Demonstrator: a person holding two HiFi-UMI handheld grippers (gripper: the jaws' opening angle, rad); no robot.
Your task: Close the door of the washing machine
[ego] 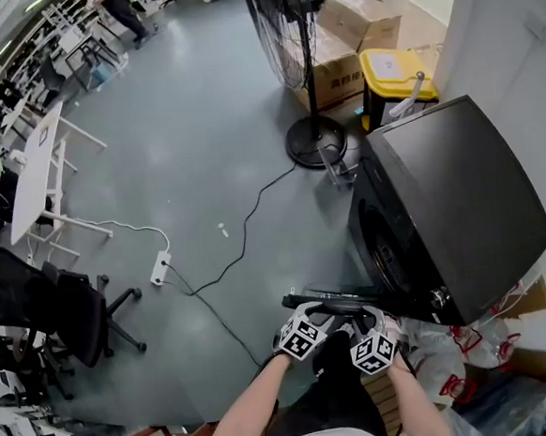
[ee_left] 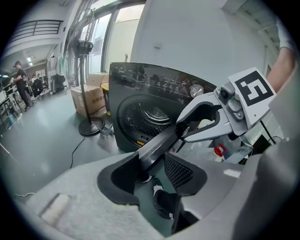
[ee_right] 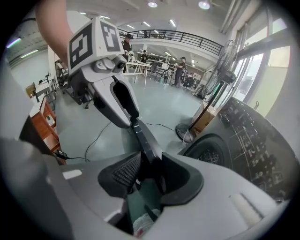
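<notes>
Grey concrete floor (ego: 200, 124) fills most of the head view, with a black pedestal fan (ego: 304, 69), brown cardboard boxes (ego: 341, 66) and a yellow-lidded bin (ego: 395, 76) seen beyond a dark grey front-loading washing machine (ego: 460, 207) at the right. Its dark round door (ego: 331, 297) is swung open and is seen edge-on just in front of the drum opening. The door's rim is taken between the 2 jaws of each tool. The left gripper (ego: 309, 315) is spread wide around the rim, with a gap seen beside 1 pad. The right gripper (ego: 361, 316), just beside it, is closed onto the rim, with both pads against it.
</notes>
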